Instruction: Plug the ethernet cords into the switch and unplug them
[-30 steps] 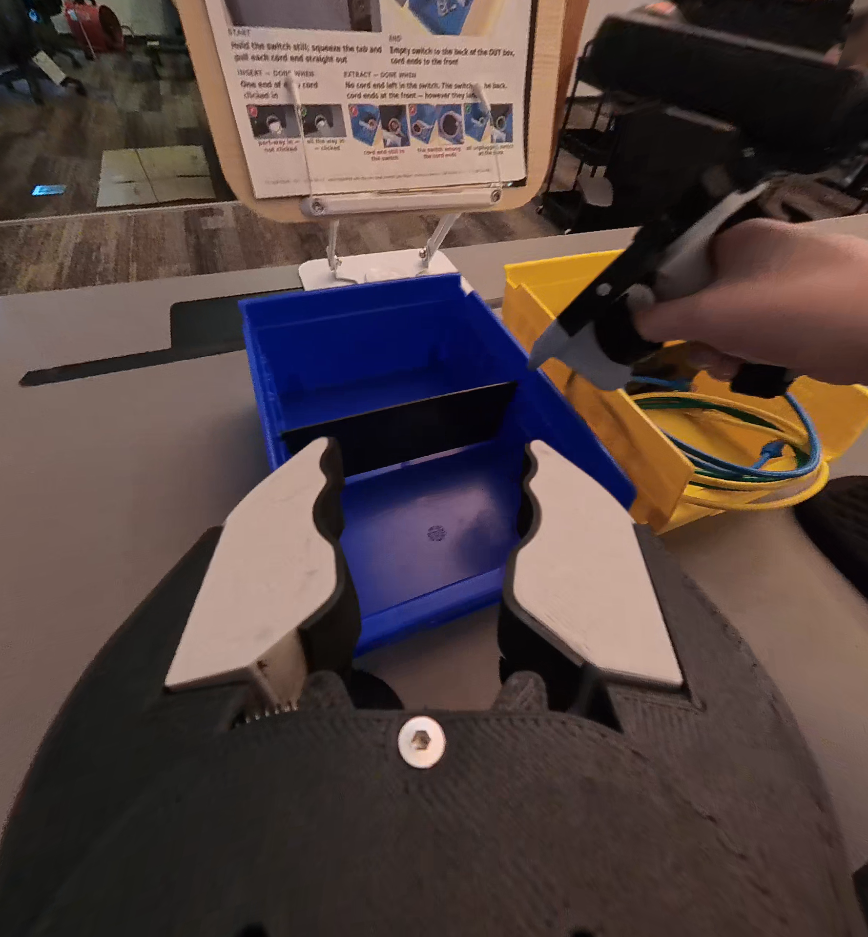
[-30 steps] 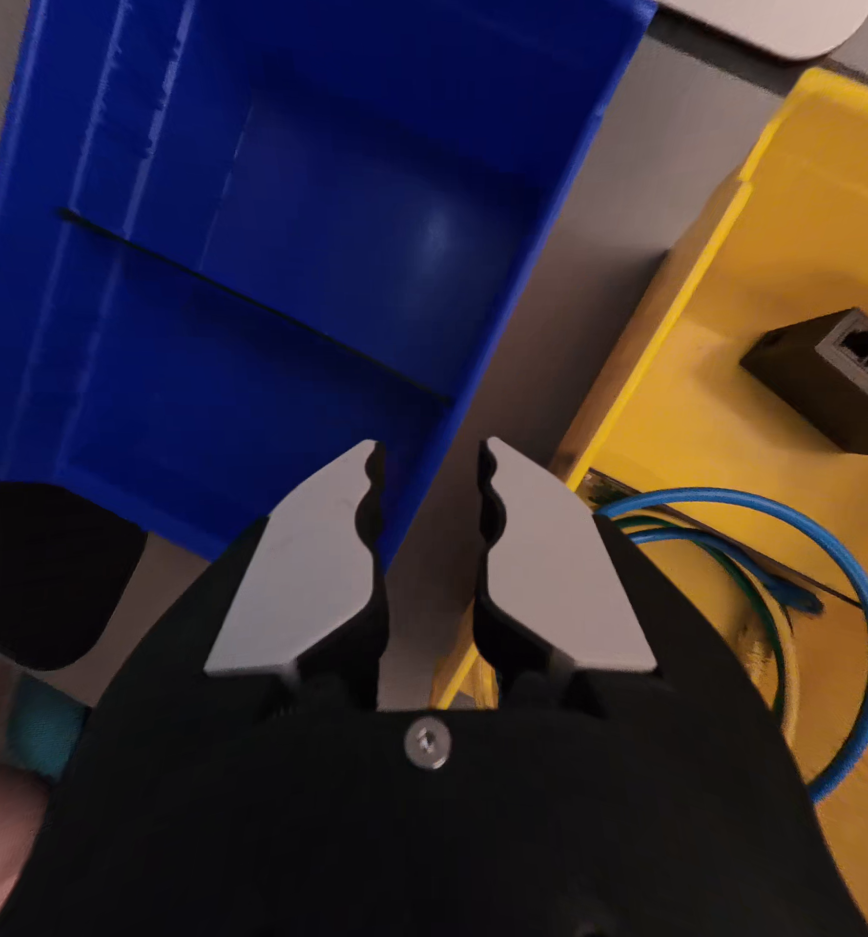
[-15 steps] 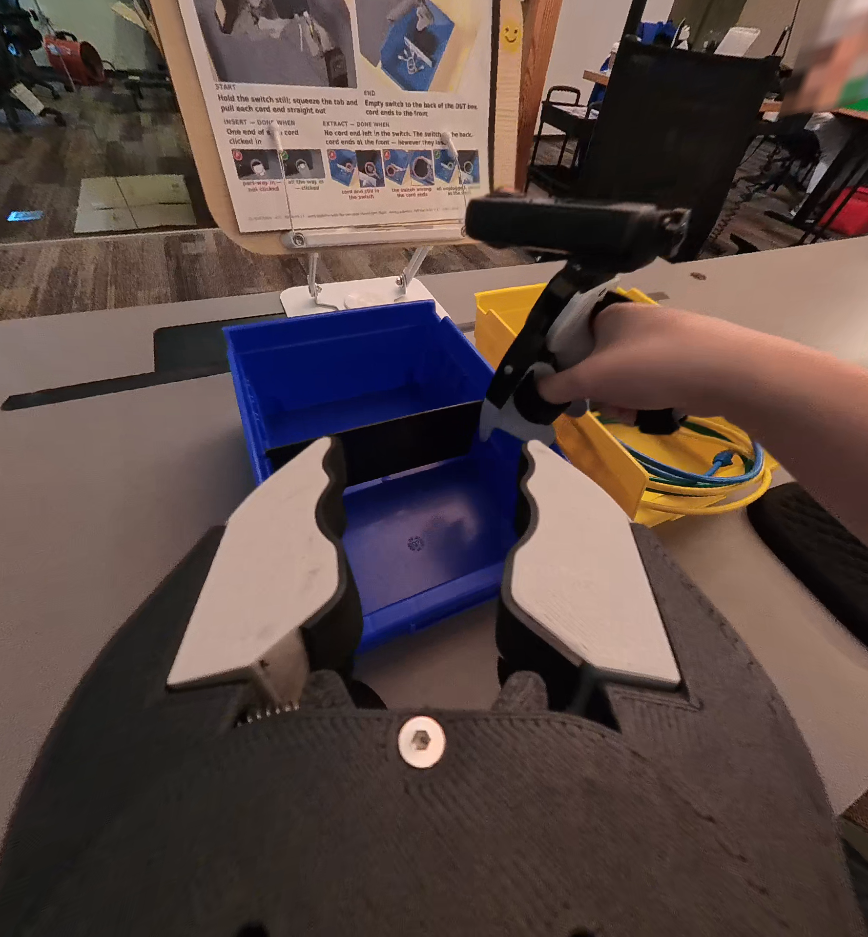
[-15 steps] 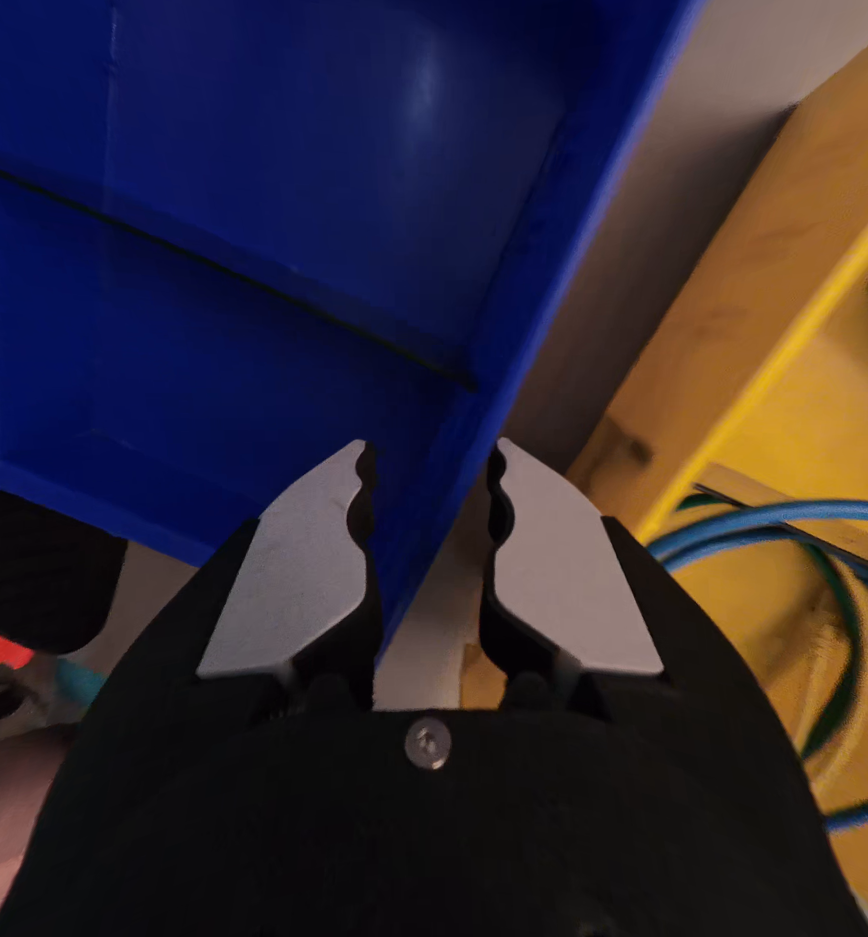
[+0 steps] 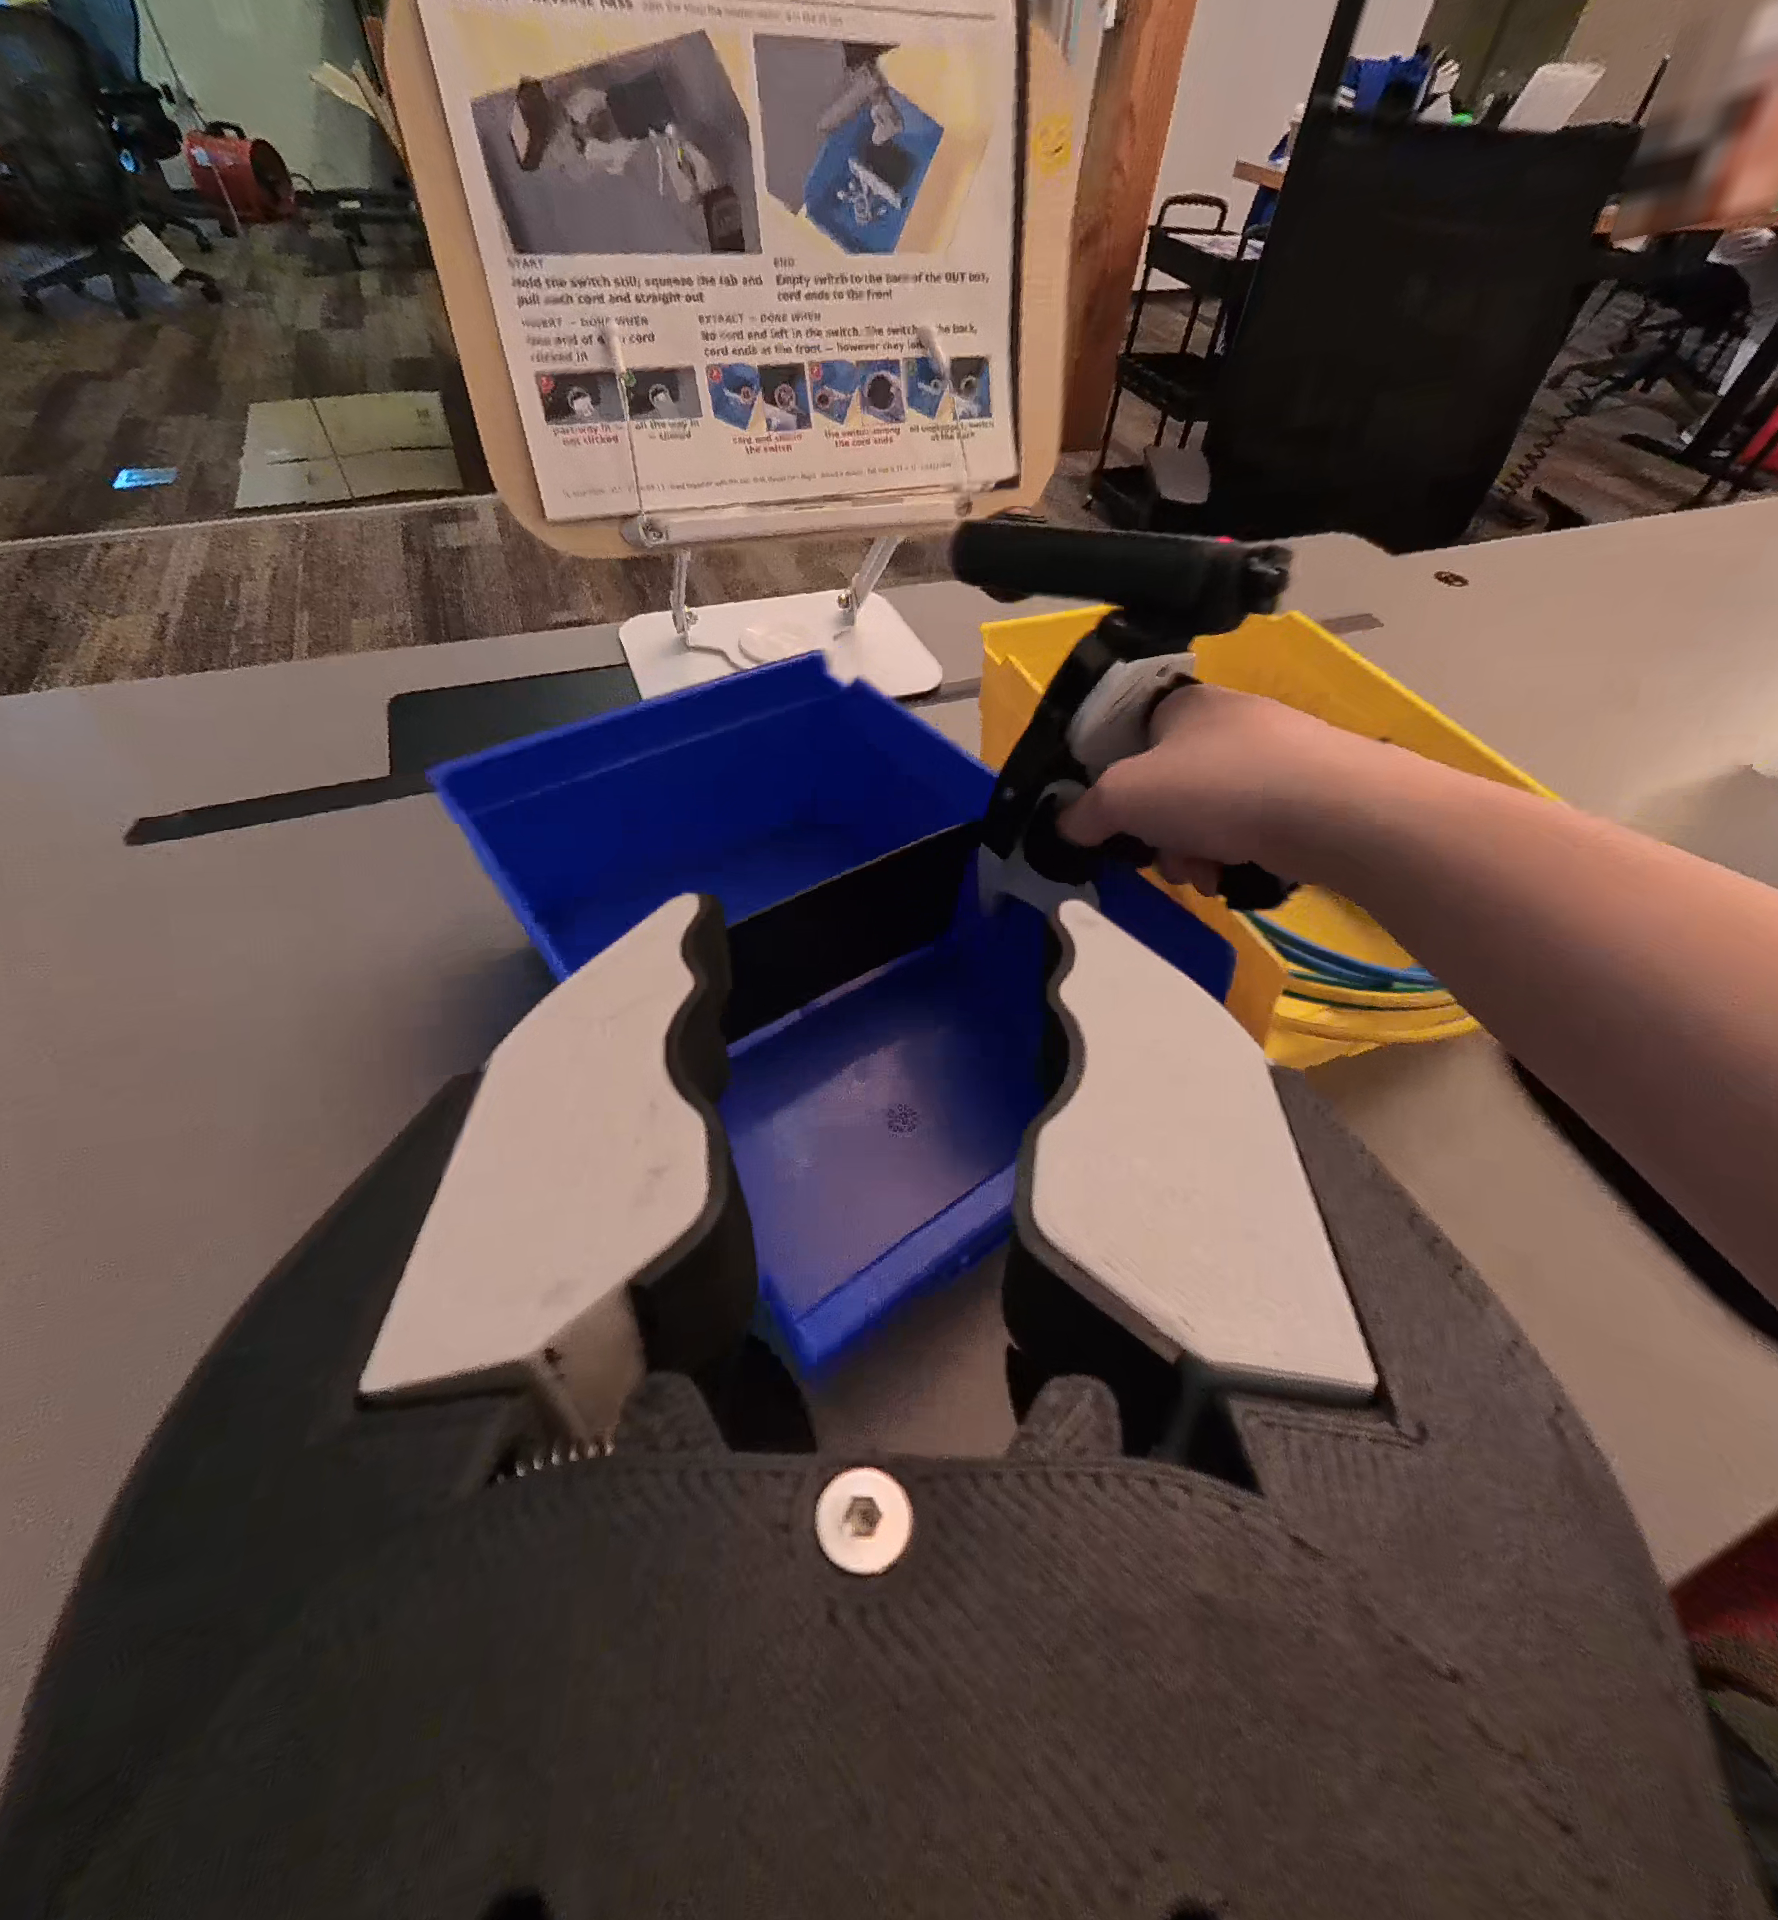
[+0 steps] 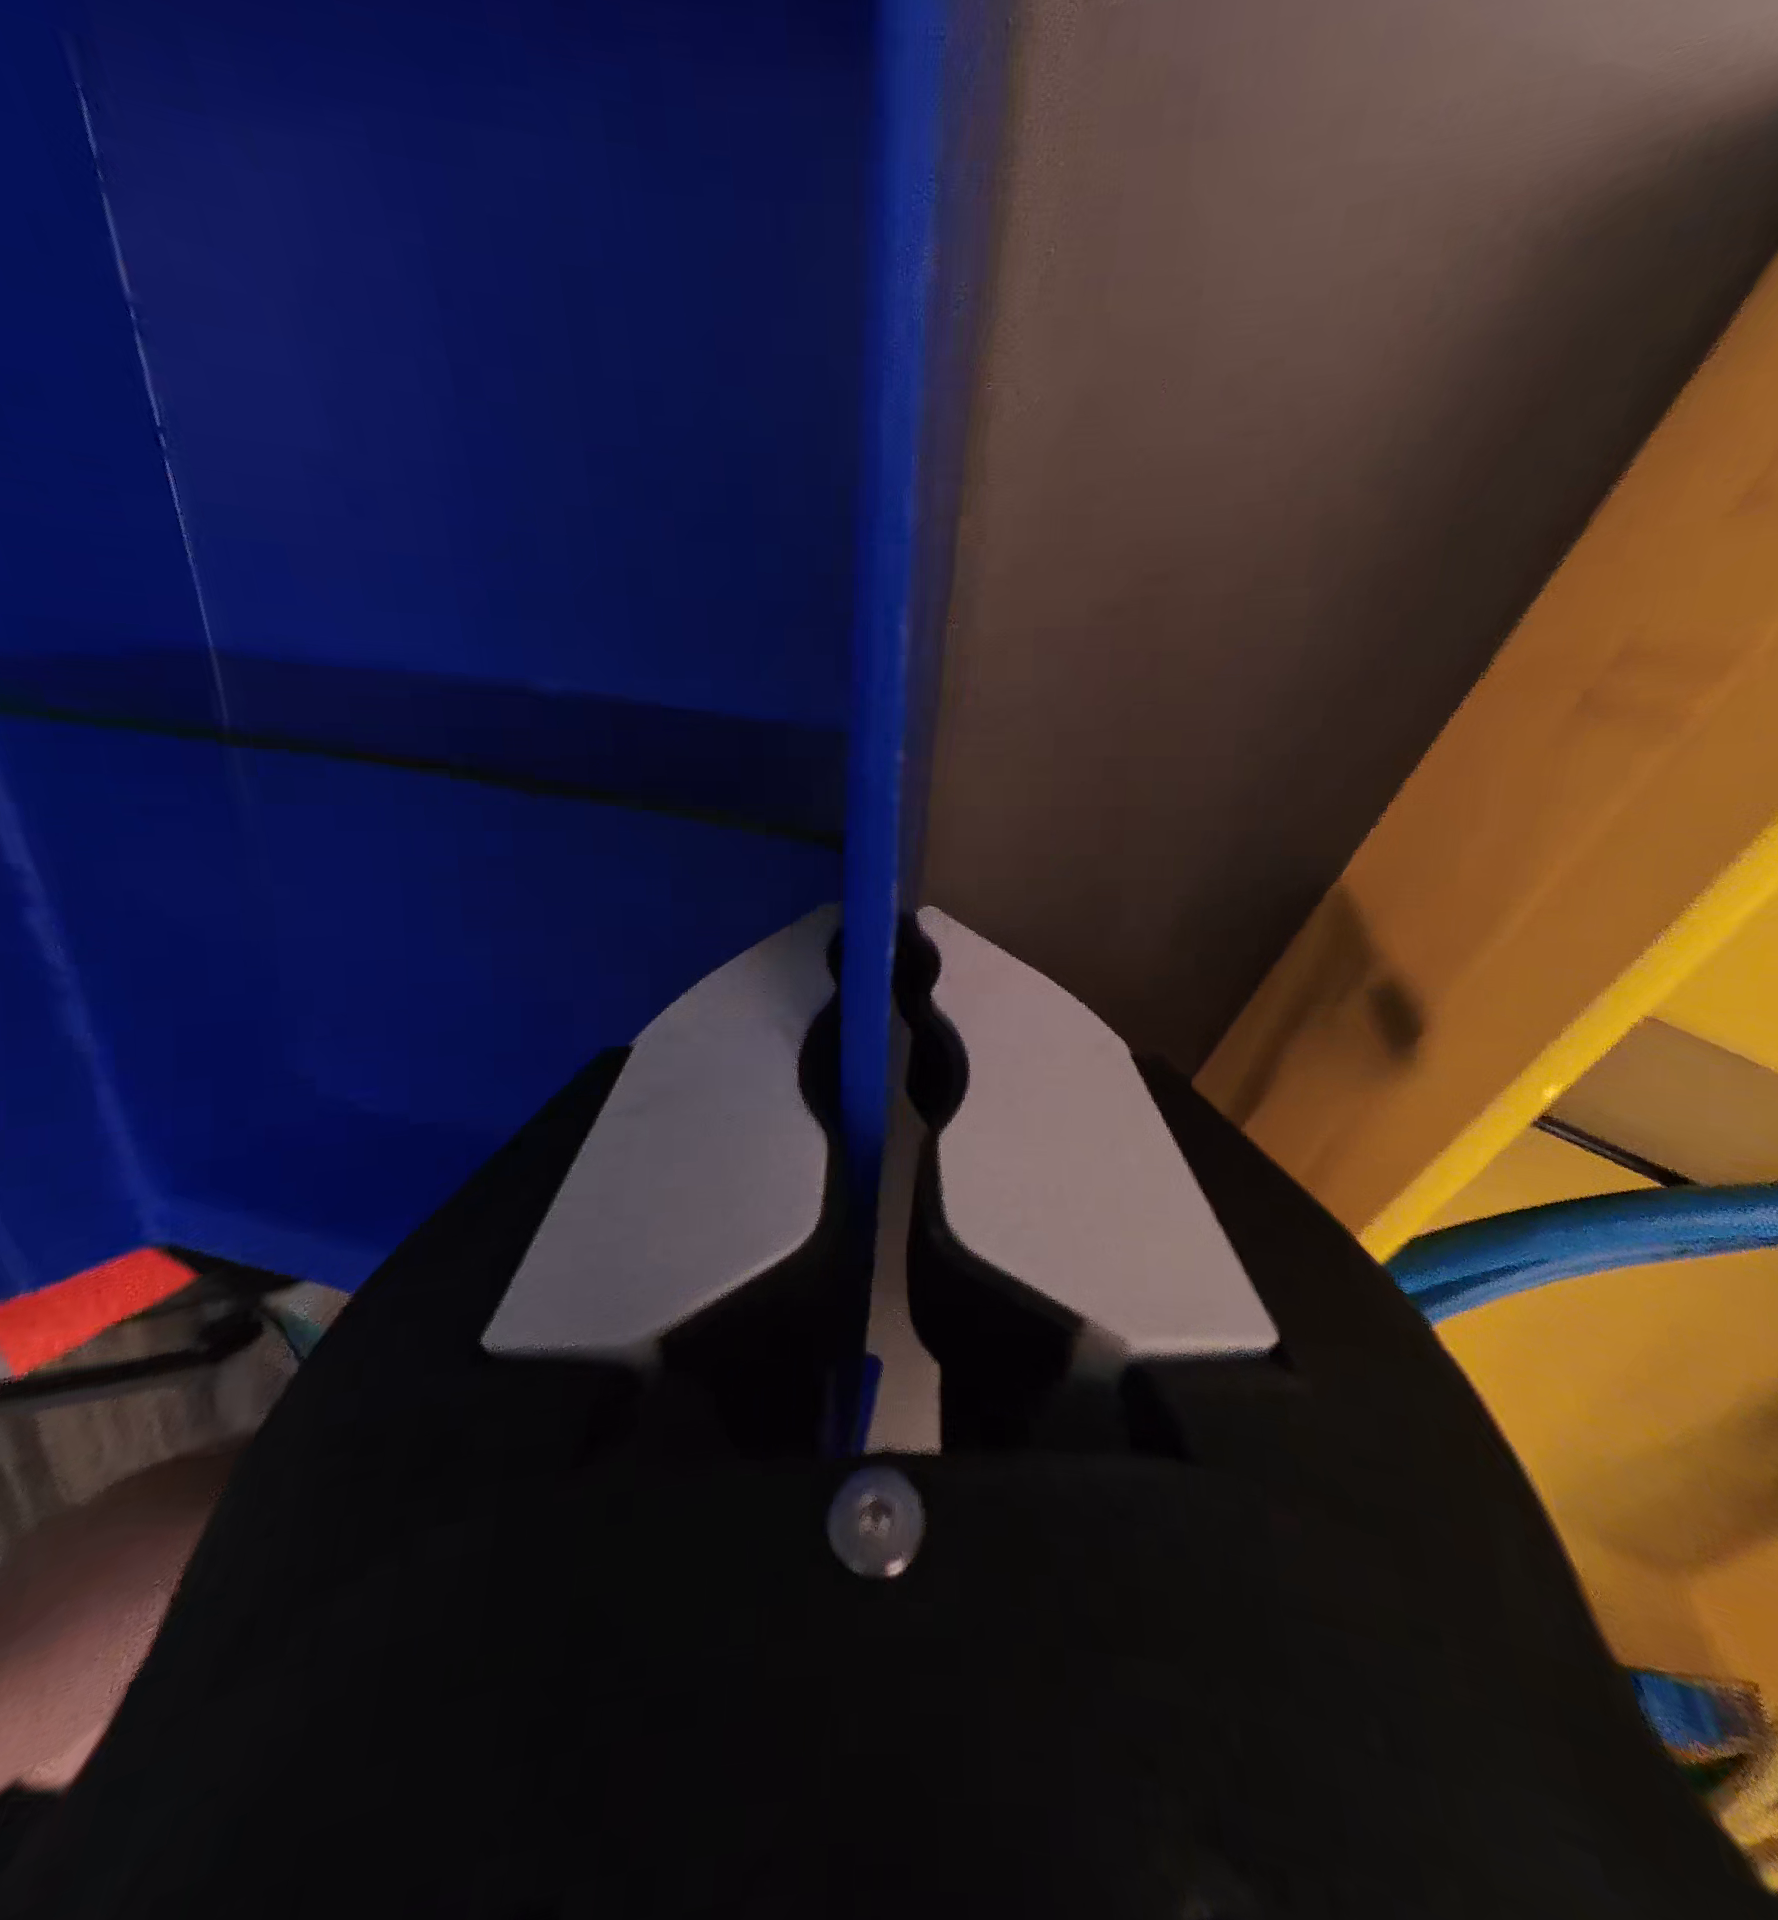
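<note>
An empty blue bin [image 5: 719,821] with a black divider [image 5: 843,935] sits mid-table. A yellow bin [image 5: 1321,707] stands to its right and holds coiled blue, green and yellow ethernet cords [image 5: 1352,987]. My right gripper [image 6: 872,920] is shut on the blue bin's right wall [image 6: 895,520]; in the left wrist view it [image 5: 1010,883] is held by a hand at that wall. My left gripper [image 5: 874,940] is open and empty, hovering over the bin's near end. The switch is not in view. Blue cord [image 6: 1612,1226] shows in the yellow bin [image 6: 1487,790].
An instruction sheet on a stand [image 5: 750,260] rises behind the bins. A black slot [image 5: 490,717] runs across the grey table [image 5: 158,1018] at the back left. A black pad [image 5: 1654,1184] lies under the person's forearm [image 5: 1591,987] on the right. The gap from one gripper's tips to the other's is roughly 25 cm.
My right gripper came down over the blue bin's right wall and closed on it. The blue bin has turned a little. My left gripper stayed open and drew back slightly.
</note>
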A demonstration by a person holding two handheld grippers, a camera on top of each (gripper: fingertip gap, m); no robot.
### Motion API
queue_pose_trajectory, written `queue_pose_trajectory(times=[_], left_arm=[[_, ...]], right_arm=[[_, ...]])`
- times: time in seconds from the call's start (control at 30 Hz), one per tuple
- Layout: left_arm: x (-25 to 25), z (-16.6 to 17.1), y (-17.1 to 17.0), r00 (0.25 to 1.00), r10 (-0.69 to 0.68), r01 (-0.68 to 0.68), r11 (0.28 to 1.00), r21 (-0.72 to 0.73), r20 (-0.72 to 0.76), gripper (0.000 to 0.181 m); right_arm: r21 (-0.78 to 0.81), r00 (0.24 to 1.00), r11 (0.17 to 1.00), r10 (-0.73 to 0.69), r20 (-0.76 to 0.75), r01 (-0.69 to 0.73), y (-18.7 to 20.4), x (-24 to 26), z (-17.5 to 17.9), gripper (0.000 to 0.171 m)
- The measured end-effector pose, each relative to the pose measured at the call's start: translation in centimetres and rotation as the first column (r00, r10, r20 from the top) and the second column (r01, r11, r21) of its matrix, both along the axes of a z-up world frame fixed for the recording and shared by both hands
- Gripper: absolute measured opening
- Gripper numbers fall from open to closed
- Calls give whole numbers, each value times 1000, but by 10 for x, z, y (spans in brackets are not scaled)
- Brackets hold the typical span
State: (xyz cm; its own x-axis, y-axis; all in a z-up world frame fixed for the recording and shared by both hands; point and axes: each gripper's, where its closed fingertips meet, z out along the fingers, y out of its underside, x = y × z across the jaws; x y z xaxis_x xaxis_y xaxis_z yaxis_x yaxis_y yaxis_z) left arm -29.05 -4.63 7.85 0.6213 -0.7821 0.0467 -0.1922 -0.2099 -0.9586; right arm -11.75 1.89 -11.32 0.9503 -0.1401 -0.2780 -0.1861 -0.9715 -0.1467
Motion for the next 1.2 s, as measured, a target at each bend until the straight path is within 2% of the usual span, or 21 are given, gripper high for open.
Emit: queue_pose_trajectory(times=[0.07, 0.13, 0.27, 0.4, 0.5, 0.6, 0.7, 0.77, 0.87, 0.97, 1.03, 1.13, 1.2], left_arm=[[-9, 22, -18, 1000, 12, -13, 998, 61, 19, 56], [-21, 47, -33, 997, 47, -55, 989, 139, 61, 53], [-39, 86, -54, 983, 100, -137, 960, 244, 157, 58], [-9, 69, -61, 995, -37, 20, 982, 186, 88, 49], [48, 18, -45, 983, -184, 184, 982, -29, 22, 63], [122, -42, -13, 954, -300, 285, 919, -271, -14, 63], [183, -78, 44, 968, -250, 222, 896, -384, -25, 50], [219, -97, 62, 962, -269, 211, 845, -491, -50, 53], [256, -128, 76, 932, -298, 141, 823, -550, -207, 56], [266, -157, 82, 841, -334, 80, 854, -514, -426, 50], [265, -161, 83, 796, -363, 84, 858, -506, -485, 37], [259, -161, 75, 723, -447, 107, 826, -553, -527, 22], [245, -161, 84, 645, -443, 102, 858, -504, -623, 18]], right_arm=[[-2, 997, 998, 57, -51, -57, 0, -7, 18, 7], [28, 989, 994, 105, -102, -102, 4, -11, 52, 7], [152, 979, 973, 186, -86, -172, 5, 15, 157, 8], [197, 994, 974, 103, 41, -109, -36, 106, 248, 7], [207, 985, 978, -74, 158, 40, -90, 201, 273, 8], [167, 947, 960, -255, 196, 224, -158, 288, 254, 8], [103, 896, 913, -406, 180, 394, -225, 352, 209, 7], [59, 856, 872, -489, 165, 487, -262, 382, 177, 7], [-2, 821, 834, -544, 172, 552, -304, 410, 133, 7], [-58, 815, 819, -556, 162, 570, -328, 422, 97, 7], [-81, 814, 813, -564, 142, 577, -336, 427, 78, 7], [-92, 822, 818, -557, 113, 567, -332, 428, 55, 7], [-96, 837, 832, -539, 93, 546, -321, 422, 42, 9]])
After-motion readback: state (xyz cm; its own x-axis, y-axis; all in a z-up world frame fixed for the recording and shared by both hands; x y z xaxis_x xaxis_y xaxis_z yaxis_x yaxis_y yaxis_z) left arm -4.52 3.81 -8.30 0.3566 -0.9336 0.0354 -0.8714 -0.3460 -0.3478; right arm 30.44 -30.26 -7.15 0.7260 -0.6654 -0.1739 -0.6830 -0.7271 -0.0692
